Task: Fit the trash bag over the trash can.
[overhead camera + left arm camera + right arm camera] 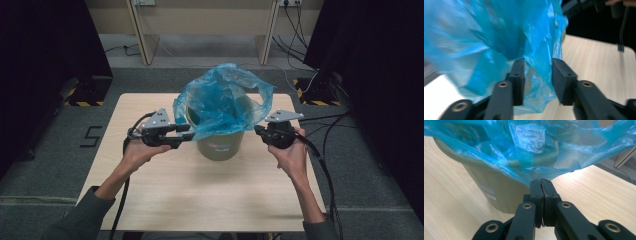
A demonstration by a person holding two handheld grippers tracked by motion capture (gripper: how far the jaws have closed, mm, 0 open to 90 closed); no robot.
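Observation:
An olive-green bin (220,145) stands in the middle of the wooden table (200,195), with a crumpled blue plastic bag (222,97) set in it and billowing above the rim. My left gripper (187,132) reaches in from the bin's left. In the left gripper view its jaws (538,75) stand apart, with a fold of the bag (499,37) hanging loose between them. My right gripper (258,131) is at the bin's right side. In the right gripper view its jaws (541,182) are pressed together on the bag's lower edge (536,147), beside the bin wall (491,185).
Cables trail off both grippers, and more run over the grey floor at the right (330,120). Black curtains hang on both sides. Wooden furniture legs (142,45) stand beyond the table's far edge. Bare tabletop lies in front of the bin.

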